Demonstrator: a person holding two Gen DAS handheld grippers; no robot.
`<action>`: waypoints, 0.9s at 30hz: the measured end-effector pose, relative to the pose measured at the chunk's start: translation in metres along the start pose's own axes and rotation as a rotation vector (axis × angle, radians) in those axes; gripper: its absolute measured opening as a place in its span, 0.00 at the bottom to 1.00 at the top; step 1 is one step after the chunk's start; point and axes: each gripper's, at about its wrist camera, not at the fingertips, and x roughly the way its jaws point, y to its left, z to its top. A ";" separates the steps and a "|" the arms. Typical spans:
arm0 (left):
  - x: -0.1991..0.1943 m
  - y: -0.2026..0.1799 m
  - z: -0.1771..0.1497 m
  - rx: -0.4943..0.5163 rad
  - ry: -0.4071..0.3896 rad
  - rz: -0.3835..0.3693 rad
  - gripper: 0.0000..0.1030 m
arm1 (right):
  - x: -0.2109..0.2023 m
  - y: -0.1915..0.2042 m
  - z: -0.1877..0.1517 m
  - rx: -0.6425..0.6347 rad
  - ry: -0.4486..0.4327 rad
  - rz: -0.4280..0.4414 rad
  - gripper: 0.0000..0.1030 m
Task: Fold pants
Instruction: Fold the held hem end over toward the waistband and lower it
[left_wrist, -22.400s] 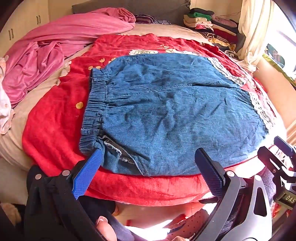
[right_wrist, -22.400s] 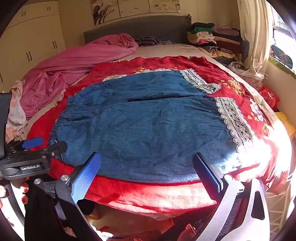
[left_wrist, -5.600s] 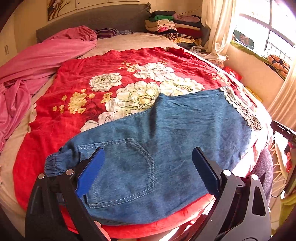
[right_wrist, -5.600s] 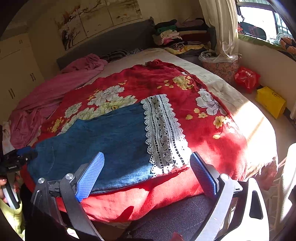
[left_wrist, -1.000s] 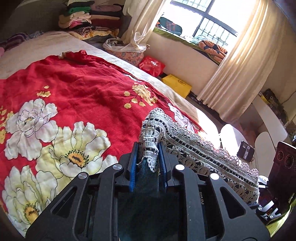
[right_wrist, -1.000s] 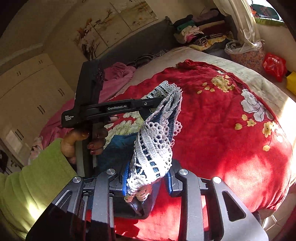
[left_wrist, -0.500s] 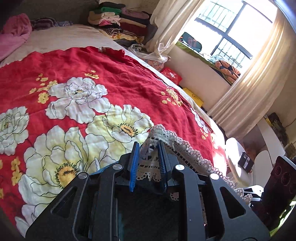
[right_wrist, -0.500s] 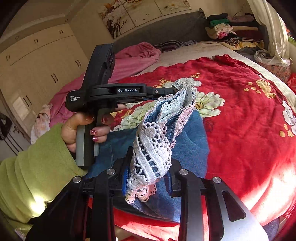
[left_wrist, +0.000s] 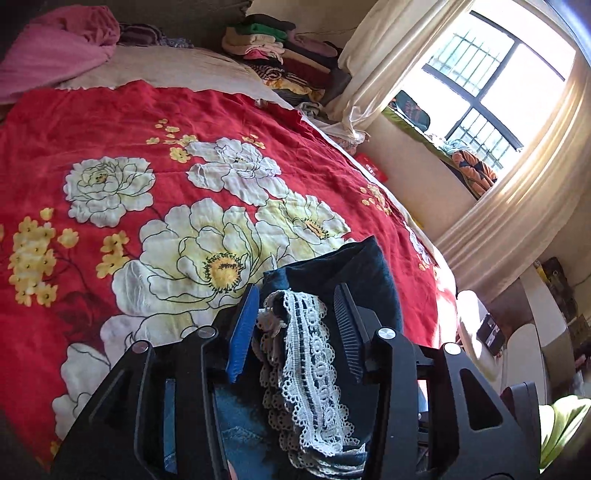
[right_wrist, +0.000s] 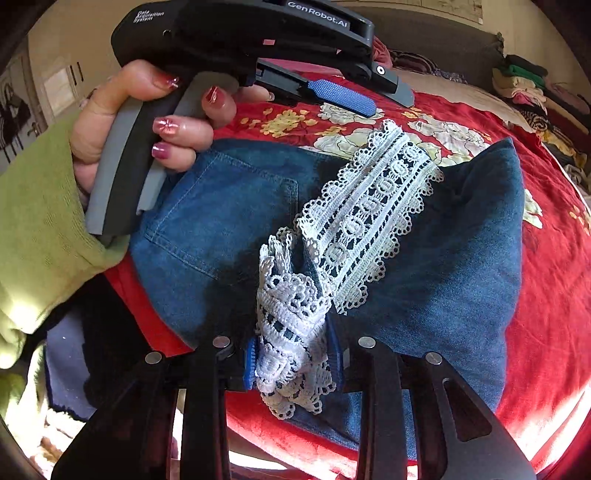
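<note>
The blue denim pants (right_wrist: 229, 206) lie doubled over on the red flowered bedspread (left_wrist: 110, 122), their white lace hem (right_wrist: 369, 218) resting over the back-pocket part. My right gripper (right_wrist: 293, 345) is shut on a bunched end of that lace hem near the bed's front edge. My left gripper (left_wrist: 296, 293) has its jaws opening. The lace hem (left_wrist: 299, 354) hangs loose between the pads, and neither pad presses on it. In the right wrist view the left gripper (right_wrist: 391, 103) hovers just above the pants, held by a hand (right_wrist: 147, 110) in a green sleeve.
A pink blanket (left_wrist: 59, 48) is heaped at the back left of the bed. Folded clothes (left_wrist: 280, 48) are stacked at the headboard corner. A curtain (left_wrist: 373, 62) and a window (left_wrist: 491, 96) stand to the right, beyond the bed's edge.
Both grippers swept across the bed with the lace hem and laid the leg ends over the pocket part. The left jaws have parted off the lace. The right gripper still holds it.
</note>
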 end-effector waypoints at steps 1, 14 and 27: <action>0.002 0.006 -0.001 -0.021 0.007 0.013 0.41 | 0.001 0.002 -0.002 -0.011 0.001 -0.008 0.28; 0.043 0.002 -0.005 -0.056 0.135 -0.018 0.26 | -0.053 -0.045 -0.011 0.212 -0.111 0.140 0.75; -0.001 0.001 -0.015 -0.061 -0.002 0.058 0.12 | -0.021 -0.169 0.051 0.387 -0.112 -0.058 0.81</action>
